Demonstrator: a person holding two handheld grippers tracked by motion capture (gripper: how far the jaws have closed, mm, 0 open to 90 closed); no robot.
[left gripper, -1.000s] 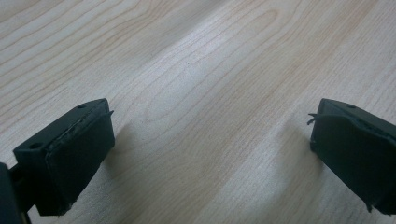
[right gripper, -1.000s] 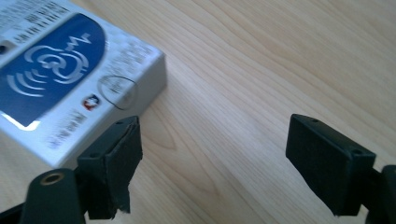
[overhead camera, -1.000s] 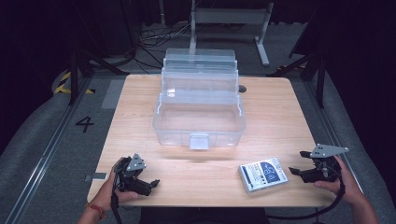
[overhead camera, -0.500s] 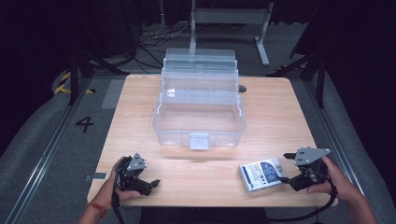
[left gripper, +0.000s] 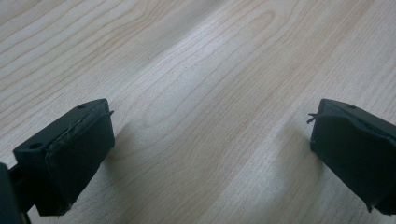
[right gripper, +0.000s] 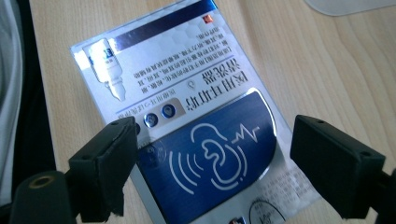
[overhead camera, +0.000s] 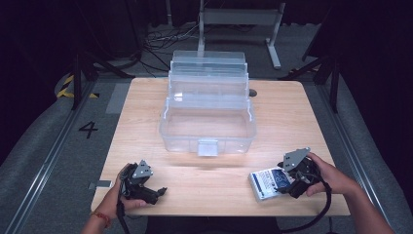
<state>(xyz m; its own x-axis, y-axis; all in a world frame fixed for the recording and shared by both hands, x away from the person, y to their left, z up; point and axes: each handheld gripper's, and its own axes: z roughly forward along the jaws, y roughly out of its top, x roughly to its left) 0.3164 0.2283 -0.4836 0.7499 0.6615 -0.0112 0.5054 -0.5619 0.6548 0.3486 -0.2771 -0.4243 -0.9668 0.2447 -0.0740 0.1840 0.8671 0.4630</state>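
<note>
A flat silver and blue box point(overhead camera: 269, 183) point(right gripper: 187, 126) with printed text lies near the table's front right edge. My right gripper point(overhead camera: 292, 181) point(right gripper: 212, 163) hovers at its right end, open, with a jaw on each side of the box's blue panel. My left gripper point(overhead camera: 155, 191) point(left gripper: 210, 158) rests at the front left of the table, open, with bare wood between its jaws. A clear plastic storage box point(overhead camera: 208, 125) with its tiered lid raised stands at the table's middle.
The wooden table point(overhead camera: 292, 117) has free room on both sides of the clear box. Grey floor, a marked number and metal stands surround the table. A person's hands hold both grippers at the front edge.
My right gripper has moved left from the table's right edge onto the end of the silver and blue box. The left gripper has stayed put.
</note>
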